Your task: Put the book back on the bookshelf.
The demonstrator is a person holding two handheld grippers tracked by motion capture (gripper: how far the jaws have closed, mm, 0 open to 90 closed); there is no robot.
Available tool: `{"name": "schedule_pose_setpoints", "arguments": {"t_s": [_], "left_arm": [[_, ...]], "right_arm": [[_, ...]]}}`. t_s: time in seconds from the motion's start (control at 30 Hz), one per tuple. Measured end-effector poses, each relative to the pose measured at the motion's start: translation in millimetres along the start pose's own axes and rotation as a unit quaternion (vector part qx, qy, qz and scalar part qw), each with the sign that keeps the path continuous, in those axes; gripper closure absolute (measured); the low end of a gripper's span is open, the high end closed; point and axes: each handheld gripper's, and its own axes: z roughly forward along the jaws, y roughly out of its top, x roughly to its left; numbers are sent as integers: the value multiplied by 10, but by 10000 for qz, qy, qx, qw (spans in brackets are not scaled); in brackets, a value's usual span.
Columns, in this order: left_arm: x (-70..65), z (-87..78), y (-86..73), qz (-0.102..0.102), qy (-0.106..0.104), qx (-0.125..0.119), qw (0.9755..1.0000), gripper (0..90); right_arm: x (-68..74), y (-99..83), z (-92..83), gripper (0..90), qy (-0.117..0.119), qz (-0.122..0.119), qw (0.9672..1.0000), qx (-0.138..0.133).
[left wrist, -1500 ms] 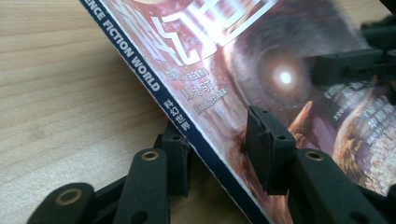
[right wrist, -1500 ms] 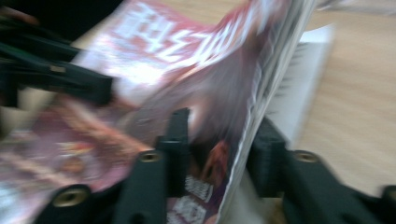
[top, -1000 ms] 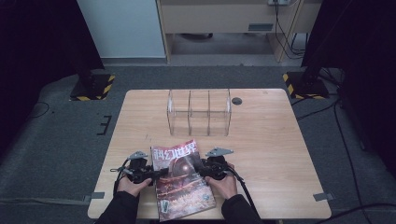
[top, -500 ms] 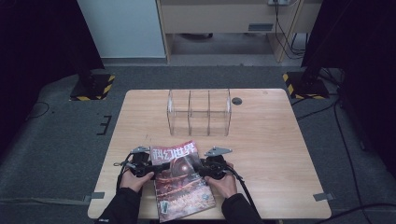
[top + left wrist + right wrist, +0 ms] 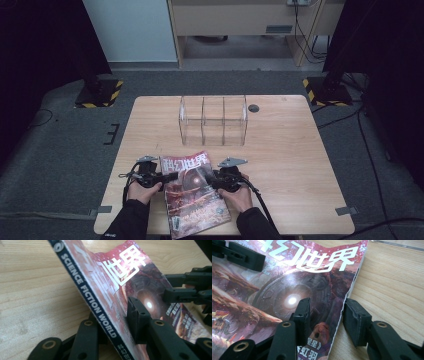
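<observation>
From the high view, a glossy red-covered science fiction magazine (image 5: 194, 192) lies near the front edge of the pale wooden table (image 5: 290, 165), spanning the gap between the two hand-held tools. The left gripper (image 5: 167, 177) meets its spine edge and the right gripper (image 5: 212, 181) its open page edge. Ahead of both, well apart, stands a clear acrylic three-slot rack (image 5: 213, 120), empty as far as can be seen.

In the left gripper view, the left gripper (image 5: 116, 322) straddles the dark blue spine: one jaw lies under the tilted magazine (image 5: 140, 290), the other over the cover. Its jaws have just been closing with the spine between them, and the upper pad seems to press on the cover, so I read it as gripping. The grip sits only on the edge, so the weight could peel the spine out on lifting.

In the right gripper view, the right gripper (image 5: 325, 315) straddles the page edge of the magazine (image 5: 294, 285), one jaw on the cover, the other off the edge over bare wood. A gap shows beside the paper, so whether it clamps cannot be told. If it does not, the limp pages may sag, fan open or slide free when raised, and the cover is already buckling.
</observation>
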Motion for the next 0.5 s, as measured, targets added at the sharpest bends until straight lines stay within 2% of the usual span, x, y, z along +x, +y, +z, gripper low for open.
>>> {"name": "schedule_pose_setpoints", "arguments": {"t_s": [0.2, 0.27, 0.33, 0.5], "left_arm": [[-117, -70, 75, -68, 12, -76, 9999, 748], [-163, -99, 108, -50, -9, -141, 9999, 760], [-209, -131, 143, -44, -32, -217, 9998, 773], [-292, -192, 222, -6, -89, -343, 9994, 794]], "right_arm": [[-25, 1, -15, 519, 41, 118, 9999, -78], [-50, 7, -41, 490, 48, 132, 9997, -203], [-83, 28, -100, 475, 53, 211, 9993, -302], [-228, 102, -299, 438, -157, 288, 9983, -473]]}}
